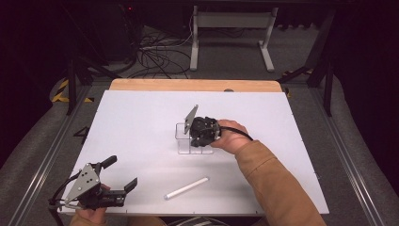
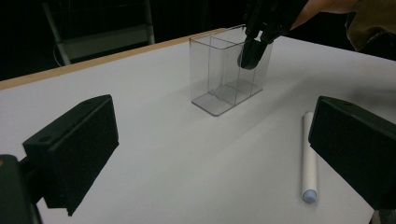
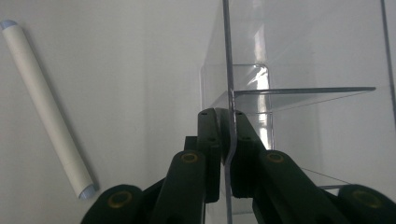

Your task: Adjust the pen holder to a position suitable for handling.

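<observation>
Clear acrylic holder, pinched at one wall

One clear acrylic two-compartment box (image 1: 188,139), upright near the middle of one white table top (image 1: 141,122). Right gripper (image 3: 227,122): jaws closed on the box's side wall, one jaw inside, one outside. One white cylindrical tube with pale blue end caps (image 1: 186,188), lying flat near the front edge, apart from the box. Left gripper (image 1: 123,174): jaws spread wide, empty, at the front left corner.

The tube (image 1: 186,188) lies before the box (image 1: 183,139).
</observation>
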Demonstrator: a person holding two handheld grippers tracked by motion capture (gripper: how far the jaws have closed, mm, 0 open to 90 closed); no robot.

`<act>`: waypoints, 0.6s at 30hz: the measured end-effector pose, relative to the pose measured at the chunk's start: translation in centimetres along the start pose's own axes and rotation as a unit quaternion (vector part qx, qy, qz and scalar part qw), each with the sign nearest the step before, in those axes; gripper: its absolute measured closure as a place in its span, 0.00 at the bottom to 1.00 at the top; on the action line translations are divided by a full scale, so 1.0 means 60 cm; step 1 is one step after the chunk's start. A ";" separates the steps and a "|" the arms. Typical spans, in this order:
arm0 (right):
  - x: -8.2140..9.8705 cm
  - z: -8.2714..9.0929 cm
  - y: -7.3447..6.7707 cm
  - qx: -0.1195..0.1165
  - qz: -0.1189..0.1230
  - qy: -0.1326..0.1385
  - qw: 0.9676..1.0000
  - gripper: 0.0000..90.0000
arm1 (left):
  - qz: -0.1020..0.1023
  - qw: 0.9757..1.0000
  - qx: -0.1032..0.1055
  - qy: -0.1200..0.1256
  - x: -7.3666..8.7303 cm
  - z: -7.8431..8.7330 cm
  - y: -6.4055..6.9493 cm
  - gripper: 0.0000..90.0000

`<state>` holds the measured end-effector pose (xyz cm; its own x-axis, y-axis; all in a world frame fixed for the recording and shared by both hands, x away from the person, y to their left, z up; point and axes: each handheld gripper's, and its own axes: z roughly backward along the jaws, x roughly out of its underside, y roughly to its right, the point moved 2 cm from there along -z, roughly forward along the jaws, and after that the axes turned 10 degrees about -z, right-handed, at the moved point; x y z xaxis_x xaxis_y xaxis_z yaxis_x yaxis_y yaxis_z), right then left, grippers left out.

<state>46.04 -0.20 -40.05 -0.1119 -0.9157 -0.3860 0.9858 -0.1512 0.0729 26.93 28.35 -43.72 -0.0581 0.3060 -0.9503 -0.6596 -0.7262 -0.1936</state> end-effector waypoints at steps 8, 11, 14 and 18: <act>0.002 0.001 -0.003 -0.001 -0.004 0.010 1.000 0.90 | 0.000 1.000 0.001 0.000 0.000 -0.001 0.000 0.03; 0.002 0.012 -0.007 0.004 -0.008 0.023 1.000 0.80 | 0.000 1.000 0.000 -0.001 0.000 0.000 -0.001 0.03; 0.003 0.035 -0.009 0.017 -0.026 0.063 0.997 0.64 | 0.001 1.000 0.000 0.002 0.000 0.000 -0.002 0.03; 0.008 0.071 -0.011 0.014 -0.058 0.139 0.989 0.42 | -0.002 1.000 -0.001 0.000 -0.001 0.001 -0.002 0.03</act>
<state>44.82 -2.14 -36.37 -0.1807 -0.7546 -0.6308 0.9643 -0.2622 0.0374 26.97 28.44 -43.62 -0.0551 0.3079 -0.9498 -0.6584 -0.7263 -0.1972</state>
